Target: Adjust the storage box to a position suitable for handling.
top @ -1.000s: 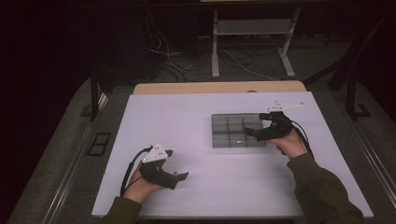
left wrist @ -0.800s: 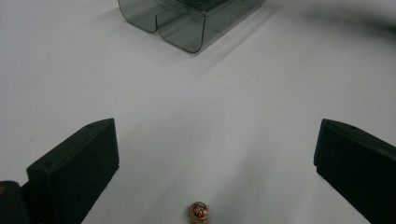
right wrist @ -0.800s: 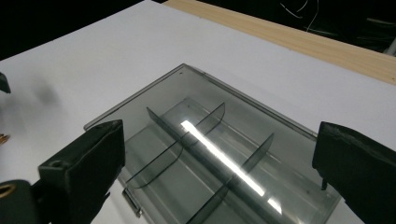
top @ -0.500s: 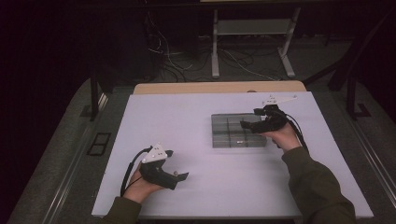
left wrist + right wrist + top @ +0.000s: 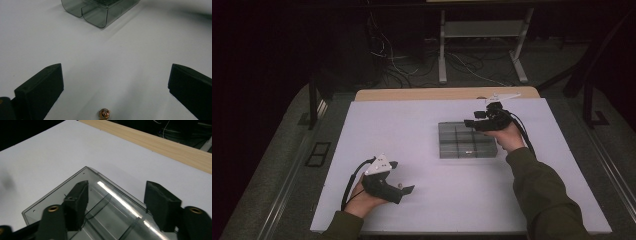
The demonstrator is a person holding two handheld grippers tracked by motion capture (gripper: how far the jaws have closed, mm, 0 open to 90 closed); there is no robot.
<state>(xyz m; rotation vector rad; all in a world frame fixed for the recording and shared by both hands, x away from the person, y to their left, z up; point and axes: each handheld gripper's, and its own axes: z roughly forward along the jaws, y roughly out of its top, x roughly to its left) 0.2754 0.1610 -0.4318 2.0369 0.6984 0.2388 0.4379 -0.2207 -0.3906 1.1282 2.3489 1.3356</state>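
Fingers of the right gripper (image 5: 115,205) are hanging partway apart over the far corner of the smoky divided box (image 5: 467,141), gripping nothing; they have just been closing. That box is sitting right of centre on the white table (image 5: 412,125). Near the front left edge, a tiny round bead (image 5: 104,113) is lying between the widely parted jaws of the left gripper (image 5: 406,189), untouched. The box lies ahead and to the right of that bead, so the left gripper is the nearer one.

The white bench (image 5: 412,130) has a light wooden strip (image 5: 422,94) along its far edge and stands on grey floor (image 5: 277,165). Beyond it, a pale metal stand (image 5: 482,30) rises among loose cables (image 5: 412,65). The surroundings are dark.
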